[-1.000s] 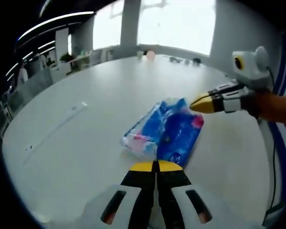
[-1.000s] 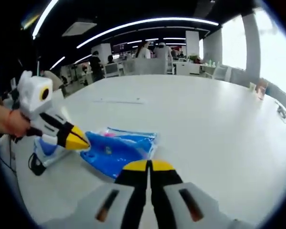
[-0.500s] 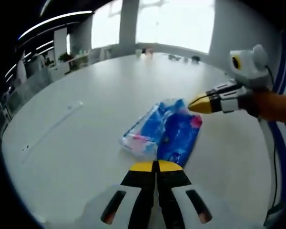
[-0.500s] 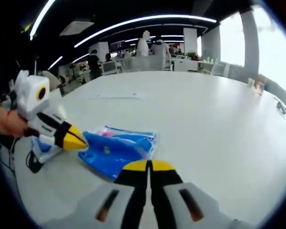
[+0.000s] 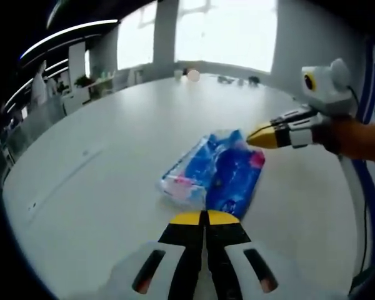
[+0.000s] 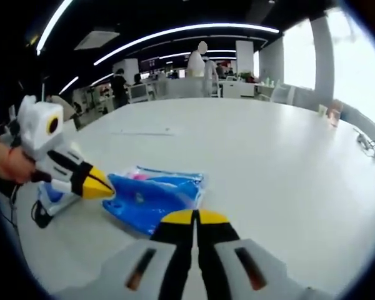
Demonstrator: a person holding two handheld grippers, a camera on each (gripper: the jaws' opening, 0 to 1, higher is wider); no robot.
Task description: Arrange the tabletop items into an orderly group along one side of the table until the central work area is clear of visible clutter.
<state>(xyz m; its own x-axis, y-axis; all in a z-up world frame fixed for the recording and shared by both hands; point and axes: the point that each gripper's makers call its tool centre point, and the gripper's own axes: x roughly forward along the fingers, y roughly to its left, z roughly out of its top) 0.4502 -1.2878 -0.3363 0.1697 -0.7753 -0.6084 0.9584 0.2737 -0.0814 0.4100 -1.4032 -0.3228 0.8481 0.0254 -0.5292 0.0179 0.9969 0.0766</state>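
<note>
Left gripper (image 5: 206,217) jaws pressed together, empty, tips just short of the blue packet (image 5: 215,172) near one edge of the white table (image 5: 112,156). Right gripper (image 6: 197,217) also closed and empty, its tip just beside the packet's far corner. Looks like the approach step; next move probably needs jaws opened to grab or nudge the packet sideways. Versus a second ago: both grippers and packet unchanged, only slight camera drift.

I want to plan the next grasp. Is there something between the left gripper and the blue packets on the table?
Nothing visible. The left gripper, shut, points straight at the blue packets, with bare white table around. The right gripper sits at their far end, not between.
</note>
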